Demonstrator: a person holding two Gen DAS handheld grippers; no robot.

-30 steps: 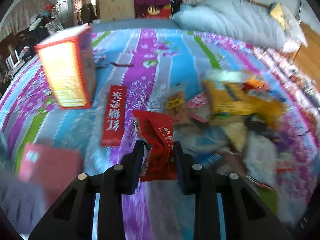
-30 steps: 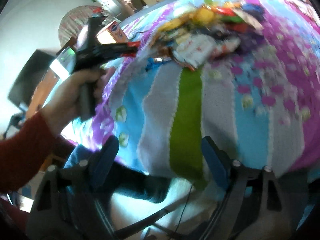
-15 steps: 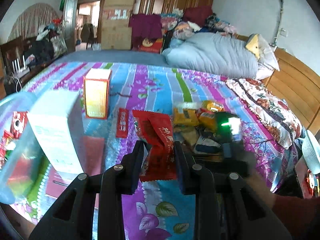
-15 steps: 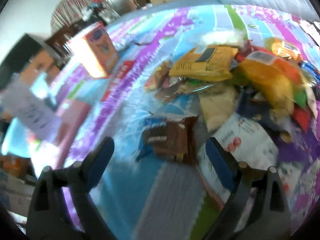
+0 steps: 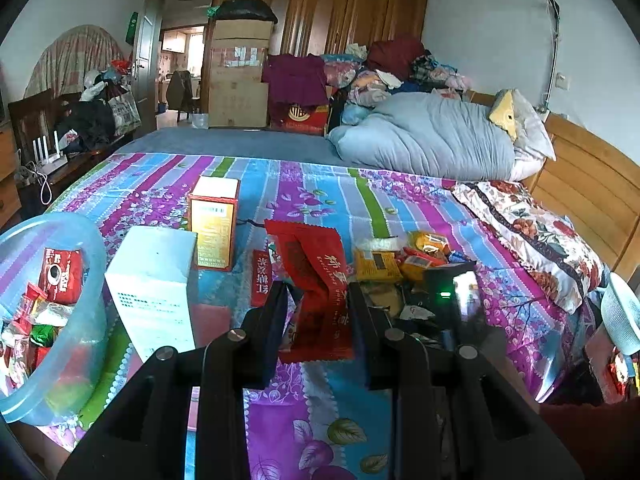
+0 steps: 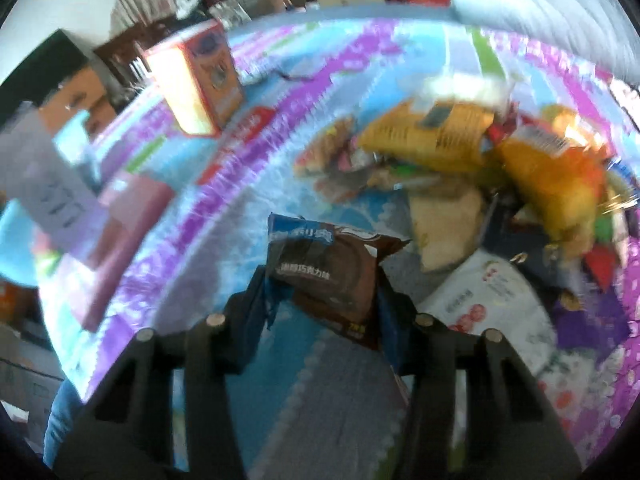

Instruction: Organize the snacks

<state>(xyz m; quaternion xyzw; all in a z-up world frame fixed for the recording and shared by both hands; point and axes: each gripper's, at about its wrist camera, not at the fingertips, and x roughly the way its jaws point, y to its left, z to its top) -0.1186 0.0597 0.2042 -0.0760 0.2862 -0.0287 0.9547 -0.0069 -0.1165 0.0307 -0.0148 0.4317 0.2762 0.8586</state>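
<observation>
Red snack packet [image 5: 320, 292] is clamped in my left hand-held gripper [image 5: 318, 304], both jaws pressed flat on its sides, packet upright and lifted clear of the bed [image 5: 320, 412]. Brown-and-blue chocolate snack packet [image 6: 326, 276] sits between the jaws of my right hand-held gripper [image 6: 320, 300], and those jaws are closing on it; pads look to be touching the packet's edges on both sides, though motion blur keeps me from judging how firm the hold is. The packet tilts with its blue top end pointing away from the gripper. Beyond it lies the loose snack pile [image 6: 480, 168] on the striped bedspread: yellow and orange bags, a white packet [image 6: 480, 300] just right of the held one. In the left wrist view the same pile [image 5: 404, 260] sits right of the red packet, with the back of my right hand-held gripper [image 5: 456, 292] over it, green light on. Left of the red packet: a flat red sachet [image 5: 261, 280] lying on the bedspread, an orange box [image 5: 213, 228] standing upright, a white box [image 5: 154, 288] nearer and also upright. Clear blue plastic tub [image 5: 80, 340] at the far left edge already holds several wrapped snacks. Folded grey duvet [image 5: 428, 140] at the far side of the bed.
</observation>
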